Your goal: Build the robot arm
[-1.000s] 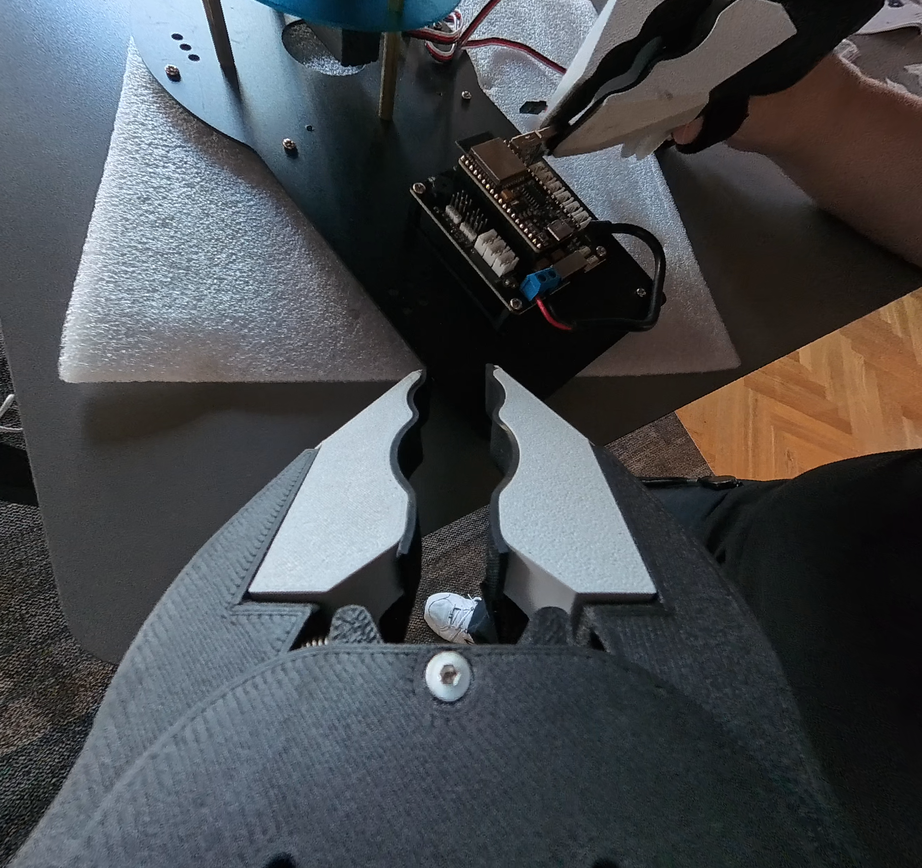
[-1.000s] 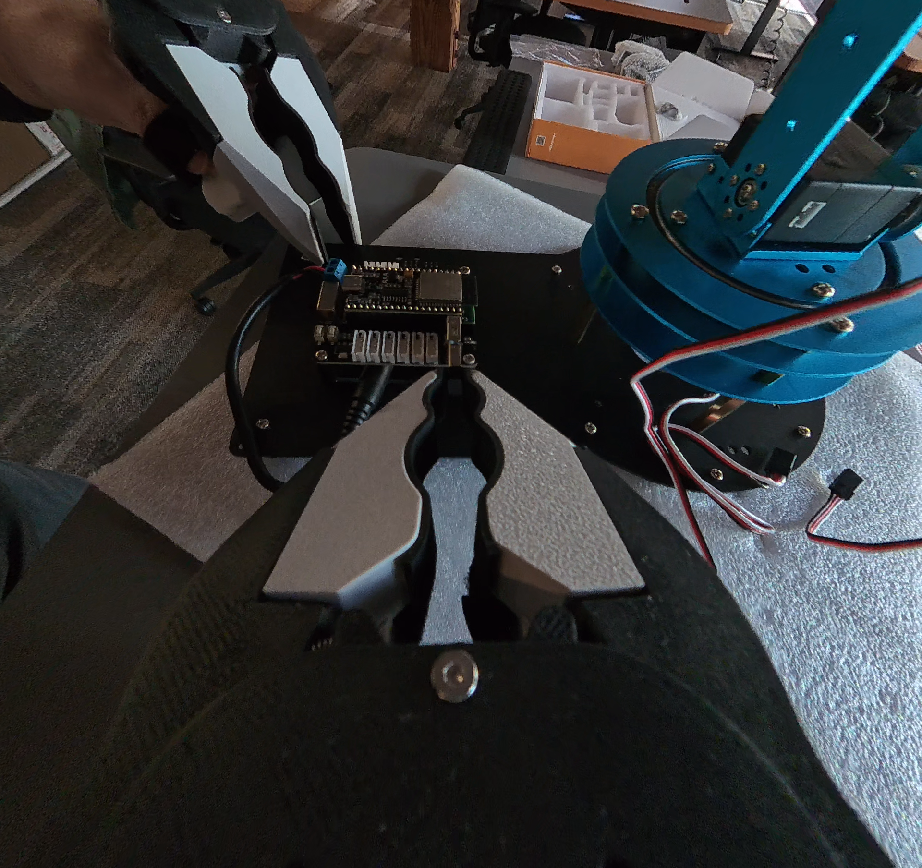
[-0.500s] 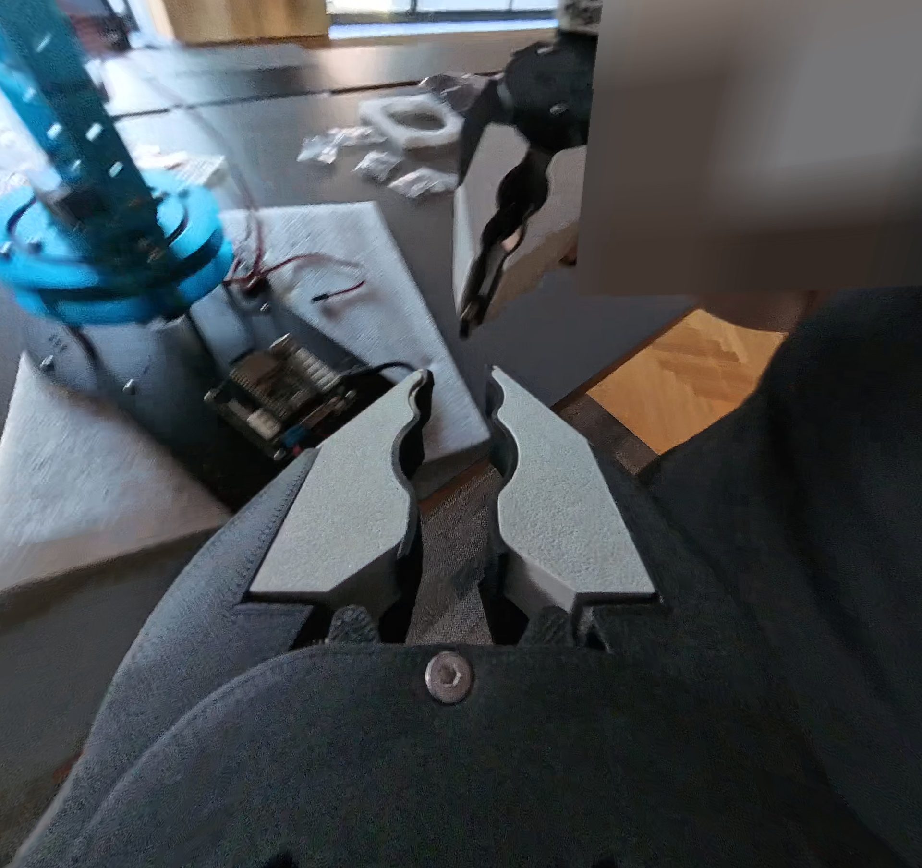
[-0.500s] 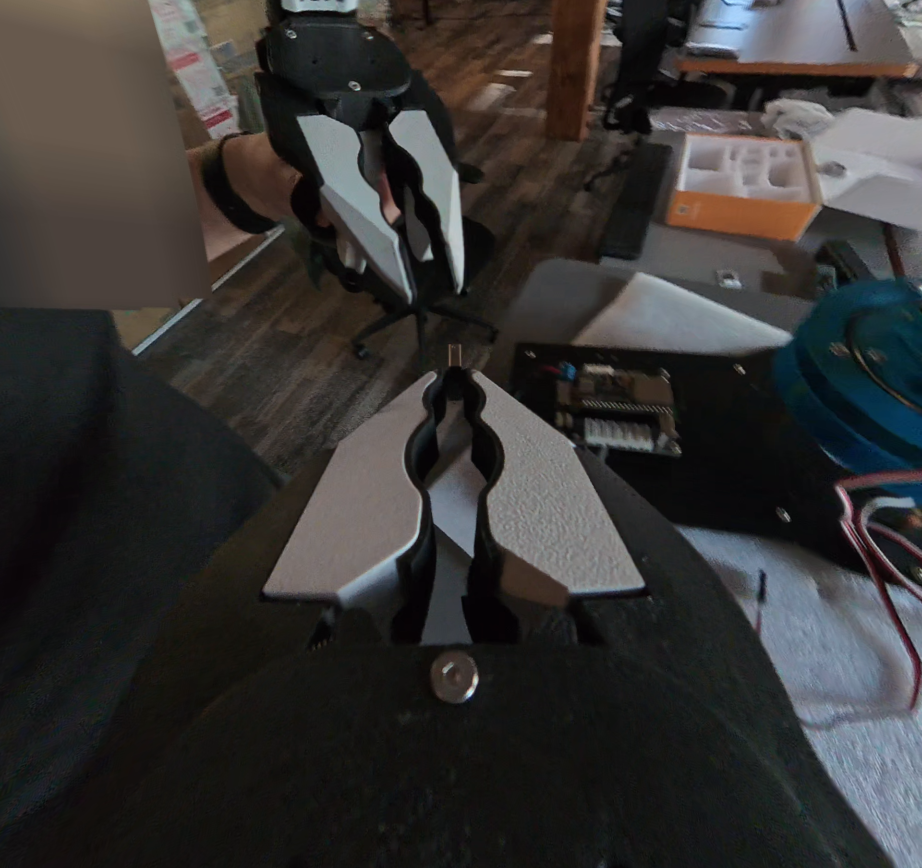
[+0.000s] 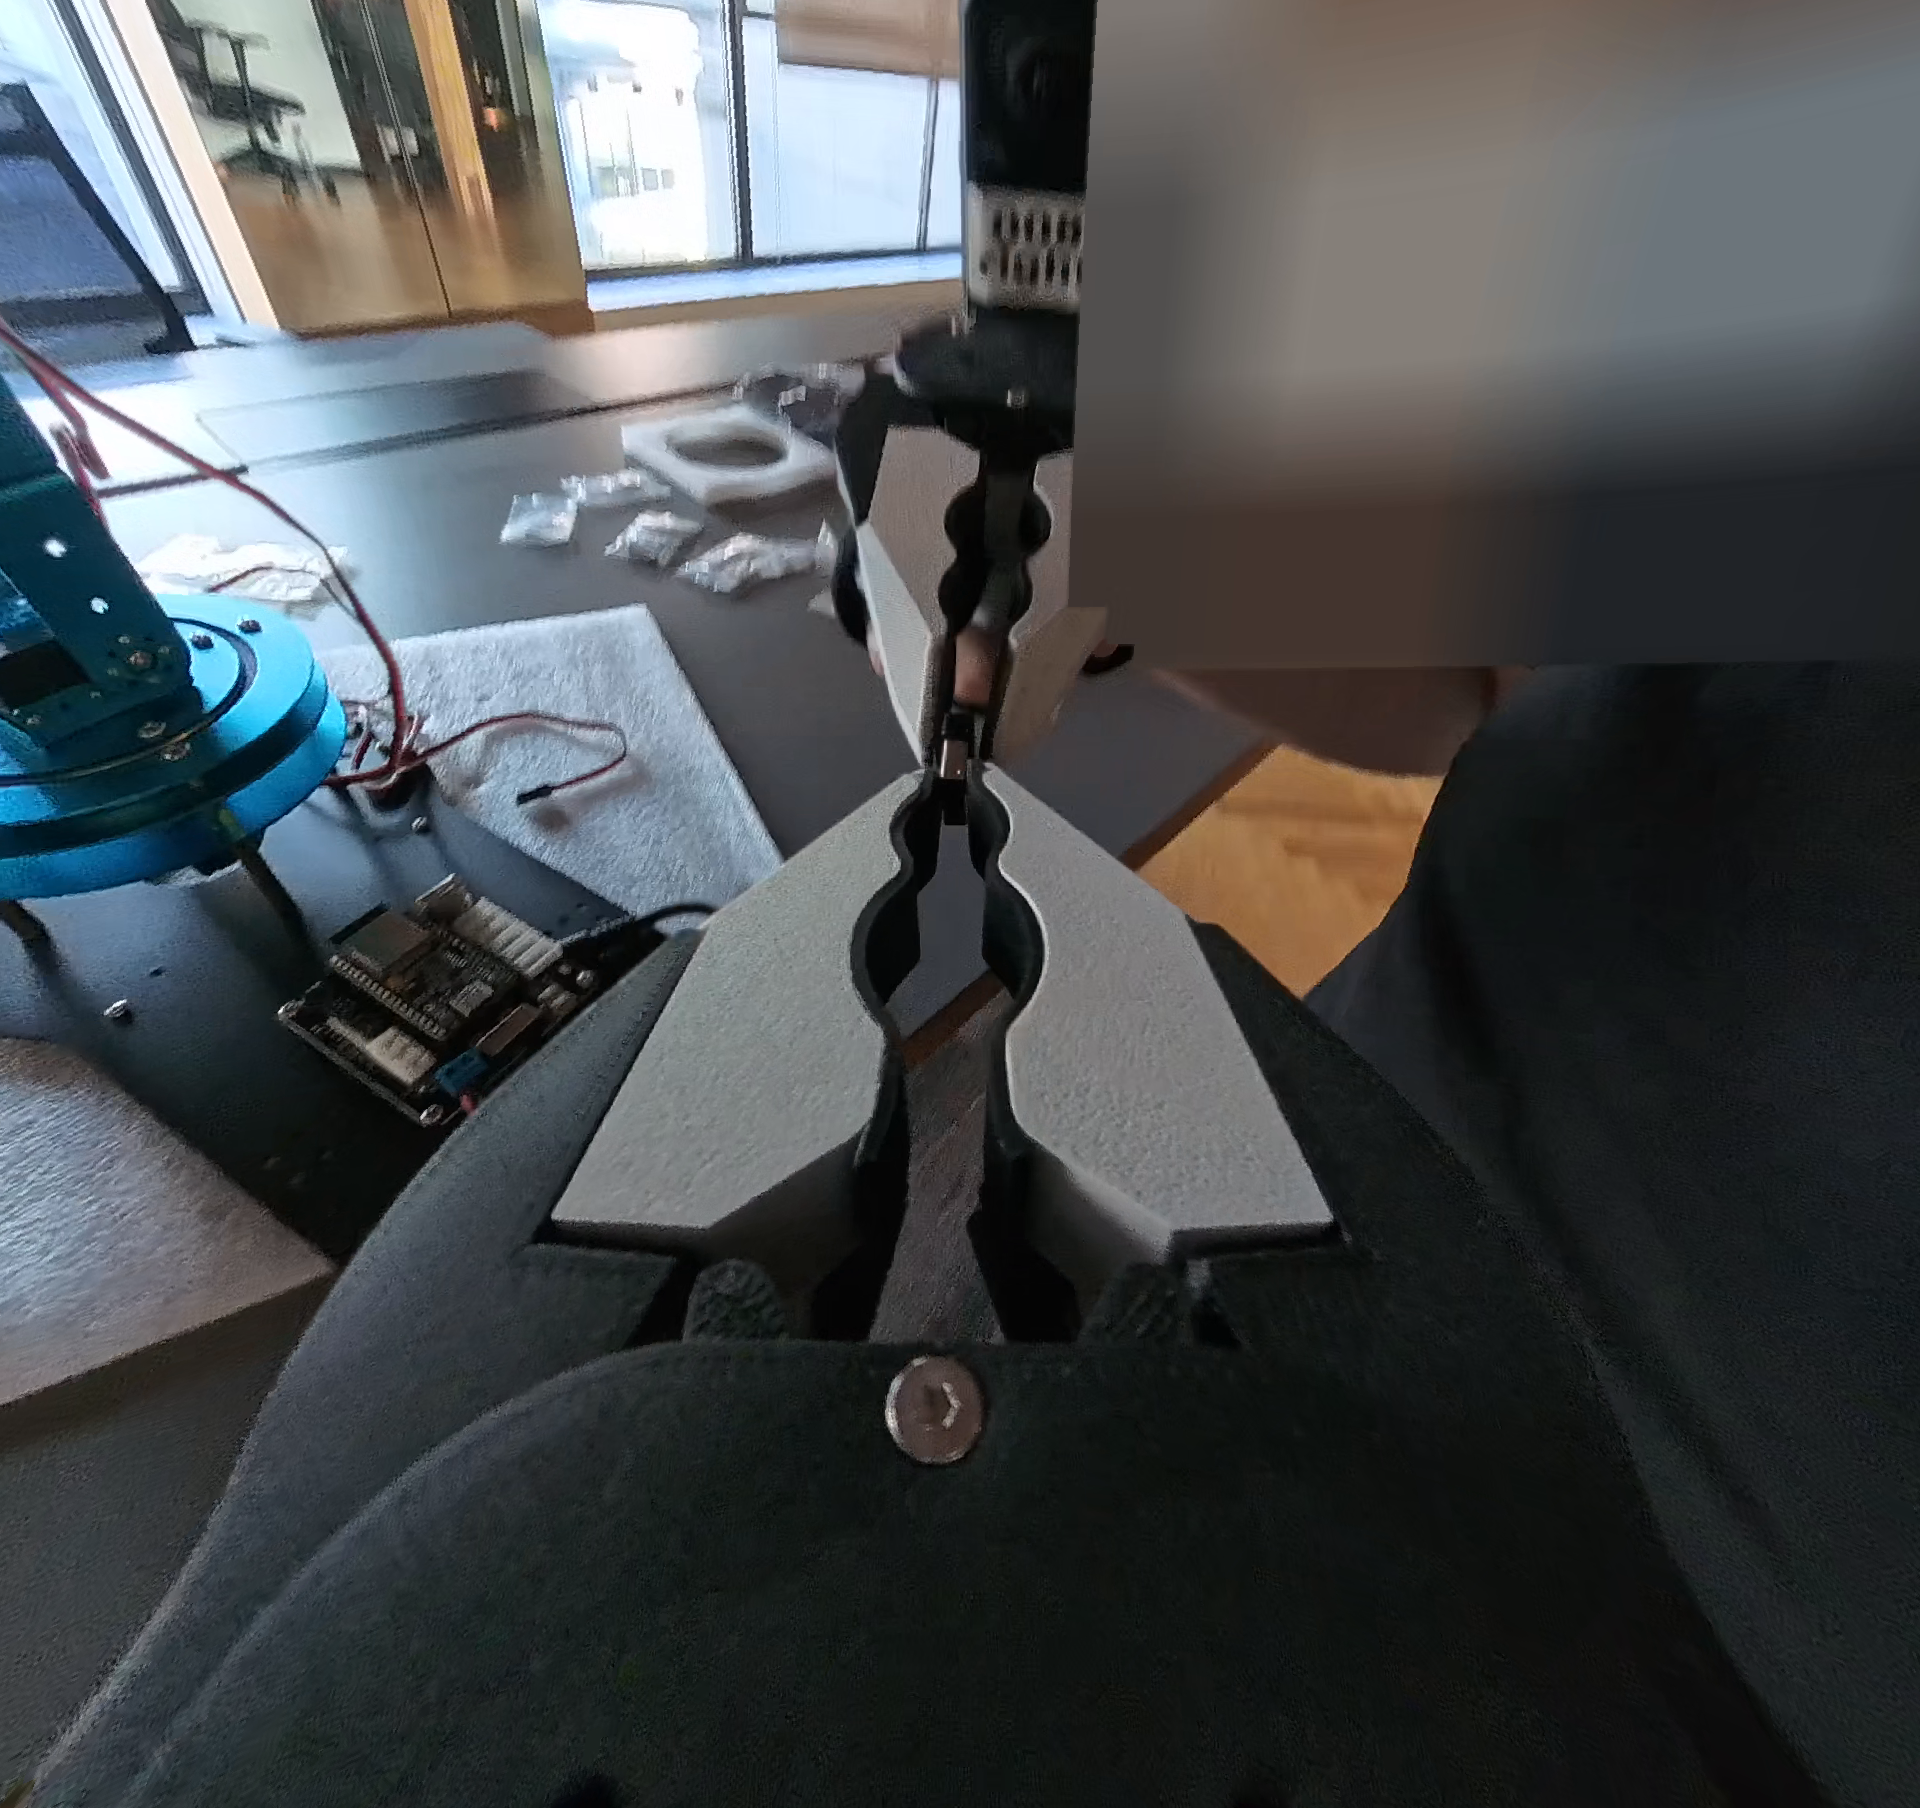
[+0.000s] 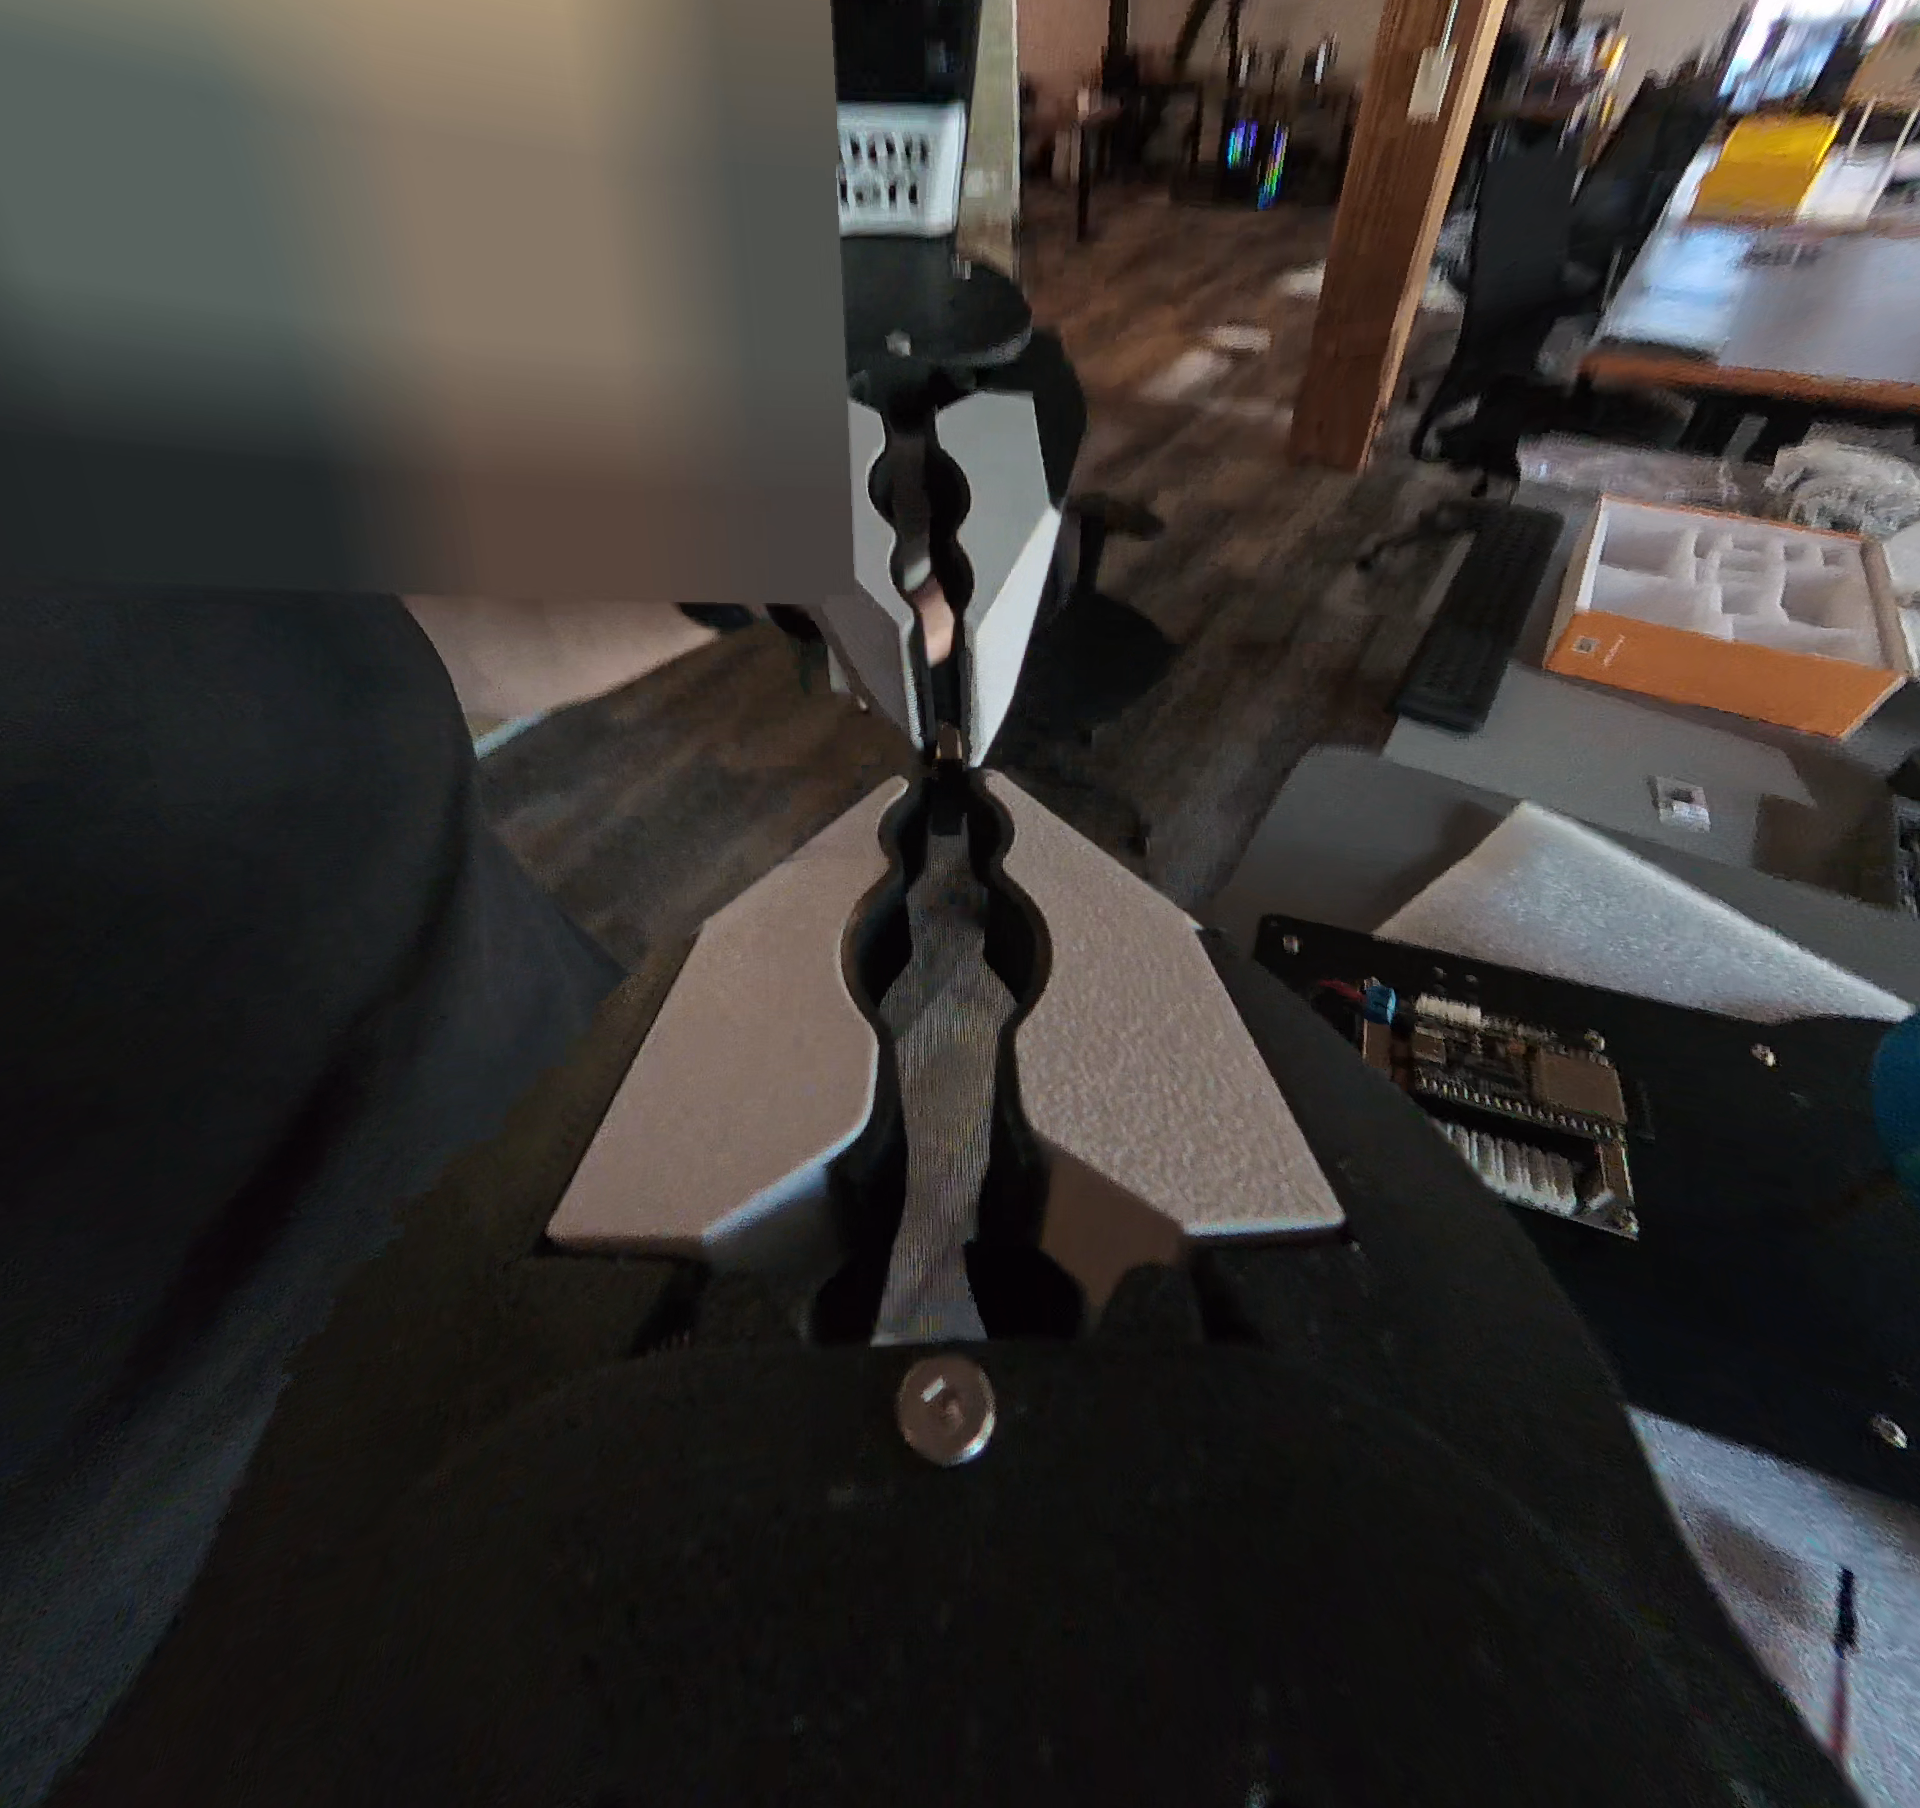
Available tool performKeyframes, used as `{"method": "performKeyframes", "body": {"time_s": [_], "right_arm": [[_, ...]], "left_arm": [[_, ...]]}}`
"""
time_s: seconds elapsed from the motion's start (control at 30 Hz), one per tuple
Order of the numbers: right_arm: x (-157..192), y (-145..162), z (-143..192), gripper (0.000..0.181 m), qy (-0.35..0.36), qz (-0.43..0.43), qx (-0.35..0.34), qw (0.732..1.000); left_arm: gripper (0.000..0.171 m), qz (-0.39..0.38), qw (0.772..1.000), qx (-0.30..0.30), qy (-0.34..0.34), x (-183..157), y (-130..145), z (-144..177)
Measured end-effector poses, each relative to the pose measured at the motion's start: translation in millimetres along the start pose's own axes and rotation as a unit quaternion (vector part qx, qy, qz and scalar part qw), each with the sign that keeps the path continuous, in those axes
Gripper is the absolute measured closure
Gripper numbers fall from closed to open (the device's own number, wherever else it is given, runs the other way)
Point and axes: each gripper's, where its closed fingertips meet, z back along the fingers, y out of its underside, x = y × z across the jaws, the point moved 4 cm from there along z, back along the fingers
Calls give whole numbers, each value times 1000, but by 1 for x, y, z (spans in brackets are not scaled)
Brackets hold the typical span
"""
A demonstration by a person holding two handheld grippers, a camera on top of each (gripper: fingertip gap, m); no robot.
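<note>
Both grippers lifted off the board (image 5: 447, 1005) and now tip to tip, left gripper (image 5: 951, 802) and right gripper (image 6: 943, 787) each clamped on a small plug (image 5: 951, 759), above the counter (image 5: 790, 678) edge.

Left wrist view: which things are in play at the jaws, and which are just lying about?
In play: left gripper and right gripper, tip to tip, both pinching the small metal plug.

Lying about: circuit board, blue turntable, red wires, foam sheet, small bags, orange box.
</note>
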Motion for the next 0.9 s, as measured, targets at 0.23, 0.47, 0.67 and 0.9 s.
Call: {"method": "performKeyframes", "body": {"time_s": [0.23,0.47,0.67,0.9], "right_arm": [[1,-13,21,166,-26,-87,-157,983],[8,-8,20,176,-21,-85,-147,985],[12,-7,26,175,-15,-75,-142,987],[13,-6,29,175,-8,-64,-132,989]], "left_arm": [[168,42,997,-63,19,-3,-9,4],[168,42,997,-58,32,-11,-12,-6],[168,36,998,-48,32,-15,-13,-12],[168,34,998,-45,33,-16,-14,-16]]}}
